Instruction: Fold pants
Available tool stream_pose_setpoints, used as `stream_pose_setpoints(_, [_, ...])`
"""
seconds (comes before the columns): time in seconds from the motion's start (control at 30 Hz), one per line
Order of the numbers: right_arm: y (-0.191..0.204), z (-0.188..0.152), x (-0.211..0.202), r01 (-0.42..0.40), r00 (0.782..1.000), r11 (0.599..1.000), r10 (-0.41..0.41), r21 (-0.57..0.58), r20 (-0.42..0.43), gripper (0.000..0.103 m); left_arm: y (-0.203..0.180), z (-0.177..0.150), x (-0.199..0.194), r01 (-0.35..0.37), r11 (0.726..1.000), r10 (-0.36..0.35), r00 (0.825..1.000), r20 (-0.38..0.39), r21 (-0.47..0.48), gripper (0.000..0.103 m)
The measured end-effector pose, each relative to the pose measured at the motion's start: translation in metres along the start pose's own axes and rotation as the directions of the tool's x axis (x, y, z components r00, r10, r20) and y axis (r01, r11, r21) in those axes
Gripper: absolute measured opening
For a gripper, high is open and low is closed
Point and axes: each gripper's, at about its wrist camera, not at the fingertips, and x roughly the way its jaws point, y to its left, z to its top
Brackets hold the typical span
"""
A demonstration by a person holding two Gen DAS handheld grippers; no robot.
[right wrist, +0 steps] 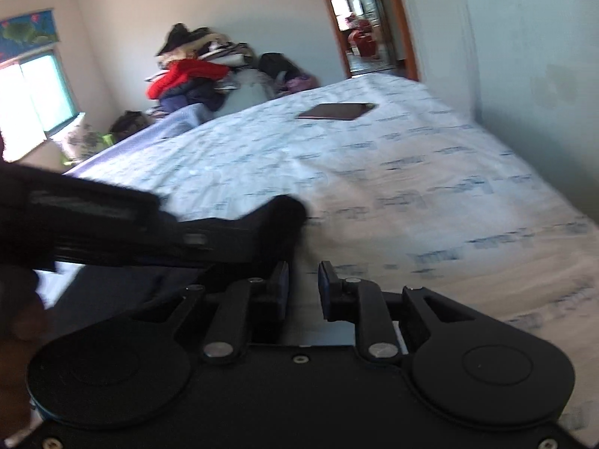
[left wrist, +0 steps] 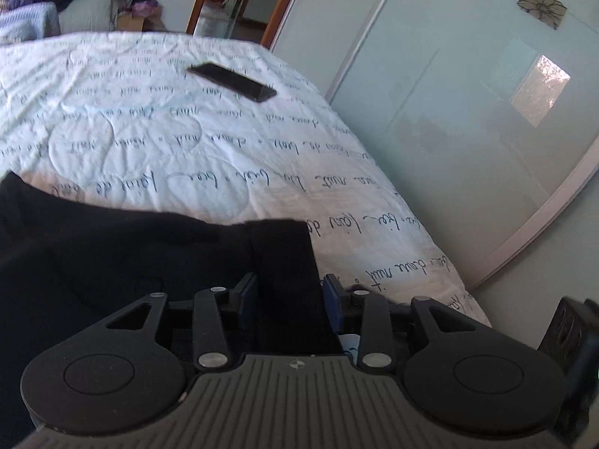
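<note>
Pants (left wrist: 112, 262) of black cloth lie on the near part of a bed, spread over a pale quilt (left wrist: 224, 142) printed with lines of dark handwriting. In the left wrist view the dark fabric fills the near left, and a narrow strip of it runs toward the camera, passing straight between the blue pads of the left gripper (left wrist: 290, 295). Those fingers stand moderately apart; the strip nearly fills the gap, with the left pad at its edge, yet the right pad shows a thin slit beside the cloth, so the pads do not press on it. In the right wrist view, which is smeared by motion, a bunched end of the pants (right wrist: 277, 220) lies on the quilt just beyond and to the left of the right gripper (right wrist: 303, 284). Its fingers are narrowly parted, and only pale quilt shows in the gap between the blue pads; nothing is held there. A dark blurred shape crosses the left side of that view above the garment, and I cannot tell what it is. Farther off on the quilt, well apart from the pants, lies a flat dark phone (left wrist: 232, 81). Beyond the far end of the bed sits a pile of clothes (right wrist: 191, 71) with a red piece among them, and right of it an open doorway (right wrist: 365, 18) with a wooden frame.
</note>
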Motion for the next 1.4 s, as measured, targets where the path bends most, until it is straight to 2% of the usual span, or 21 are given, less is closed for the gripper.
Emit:
stream_pose_setpoints(0.13, [-0.025, 0.012, -0.006, -0.066, 0.997, 0.991, 0.061, 0.12, 0.042, 0.021, 0.013, 0.002, -0.02, -0.143, 0.988, 0.138, 0.987, 0.077, 0.059, 0.067])
stream_pose_setpoints(0.17, [-0.025, 0.014, -0.004, -0.102, 0.994, 0.985, 0.096, 0.143, 0.044, 0.028, 0.019, 0.003, -0.024, -0.181, 0.981, 0.174, 0.98, 0.092, 0.069, 0.068])
stream_pose_setpoints(0.2, [-0.023, 0.017, 0.0, -0.133, 0.991, 0.979, 0.128, 0.153, 0.042, 0.038, 0.027, 0.005, -0.029, -0.23, 0.97, 0.221, 0.969, 0.106, 0.081, 0.068])
stream_pose_setpoints(0.27, [-0.011, 0.024, 0.007, -0.176, 0.984, 0.975, 0.173, 0.138, 0.037, 0.048, 0.043, 0.007, -0.034, -0.339, 0.936, 0.326, 0.936, 0.131, 0.095, 0.068])
stream_pose_setpoints(0.3, [-0.003, 0.027, 0.01, -0.198, 0.98, 0.973, 0.194, 0.122, 0.043, 0.047, 0.053, 0.009, -0.037, -0.402, 0.911, 0.387, 0.911, 0.141, 0.094, 0.067])
stream_pose_setpoints(0.33, [0.005, 0.03, 0.012, -0.216, 0.976, 0.97, 0.212, 0.107, 0.051, 0.048, 0.061, 0.011, -0.04, -0.429, 0.899, 0.415, 0.899, 0.143, 0.086, 0.067])
stream_pose_setpoints(0.37, [0.011, 0.032, 0.013, -0.232, 0.972, 0.968, 0.226, 0.096, 0.061, 0.049, 0.071, 0.014, -0.044, -0.42, 0.905, 0.408, 0.902, 0.14, 0.071, 0.067])
stream_pose_setpoints(0.43, [0.021, 0.037, 0.015, -0.226, 0.972, 0.971, 0.22, 0.073, 0.084, 0.053, 0.087, 0.018, -0.058, -0.31, 0.951, 0.306, 0.944, 0.126, 0.012, 0.068])
stream_pose_setpoints(0.5, [0.026, 0.039, 0.017, -0.171, 0.982, 0.985, 0.168, 0.033, 0.084, 0.053, 0.092, 0.021, -0.063, -0.248, 0.968, 0.249, 0.96, 0.127, -0.027, 0.069])
stream_pose_setpoints(0.63, [0.021, 0.038, 0.031, -0.182, 0.983, 0.982, 0.182, 0.049, 0.005, 0.053, 0.1, 0.026, -0.049, -0.343, 0.939, 0.343, 0.931, 0.12, -0.025, 0.07])
stream_pose_setpoints(0.73, [0.025, 0.037, 0.046, -0.196, 0.979, 0.98, 0.198, 0.032, -0.049, 0.053, 0.116, 0.032, -0.027, -0.425, 0.905, 0.424, 0.904, 0.054, -0.008, 0.07])
stream_pose_setpoints(0.77, [0.027, 0.037, 0.052, -0.197, 0.978, 0.98, 0.198, 0.023, -0.065, 0.048, 0.121, 0.033, -0.021, -0.436, 0.9, 0.436, 0.899, 0.034, -0.011, 0.07])
stream_pose_setpoints(0.8, [0.03, 0.037, 0.058, -0.204, 0.976, 0.979, 0.204, 0.009, -0.079, 0.031, 0.129, 0.035, -0.012, -0.442, 0.897, 0.442, 0.897, 0.008, -0.011, 0.07])
stream_pose_setpoints(0.87, [0.036, 0.039, 0.064, -0.185, 0.98, 0.982, 0.182, -0.034, -0.078, 0.014, 0.142, 0.036, 0.002, -0.466, 0.884, 0.464, 0.885, -0.042, -0.031, 0.07])
stream_pose_setpoints(0.93, [0.041, 0.043, 0.061, -0.16, 0.987, 0.984, 0.157, -0.084, -0.043, 0.011, 0.157, 0.034, 0.005, -0.483, 0.871, 0.481, 0.876, -0.047, -0.091, 0.071])
stream_pose_setpoints(1.03, [0.039, 0.046, 0.062, -0.145, 0.989, 0.986, 0.144, -0.078, -0.016, 0.011, 0.169, 0.035, 0.007, -0.511, 0.847, 0.512, 0.858, -0.036, -0.143, 0.075])
stream_pose_setpoints(1.17, [0.03, 0.035, 0.076, -0.1, 0.991, 0.993, 0.095, -0.056, -0.091, 0.017, 0.163, 0.034, 0.001, -0.516, 0.847, 0.518, 0.855, -0.02, -0.13, 0.073])
stream_pose_setpoints(1.2, [0.028, 0.034, 0.069, -0.097, 0.993, 0.994, 0.093, -0.046, -0.079, 0.029, 0.158, 0.033, -0.006, -0.521, 0.846, 0.525, 0.851, 0.003, -0.111, 0.073])
stream_pose_setpoints(1.27, [0.026, 0.034, 0.051, -0.044, 0.999, 0.998, 0.043, -0.051, -0.032, 0.041, 0.148, 0.029, -0.021, -0.544, 0.835, 0.548, 0.835, 0.045, -0.078, 0.073])
stream_pose_setpoints(1.33, [0.029, 0.035, 0.029, 0.042, 0.999, 0.995, -0.04, -0.091, 0.023, 0.041, 0.138, 0.024, -0.035, -0.553, 0.832, 0.555, 0.828, 0.084, -0.05, 0.074])
stream_pose_setpoints(1.4, [0.041, 0.033, 0.012, 0.051, 0.998, 0.986, -0.044, -0.16, 0.047, 0.041, 0.129, 0.017, -0.047, -0.539, 0.842, 0.538, 0.837, 0.103, -0.025, 0.075])
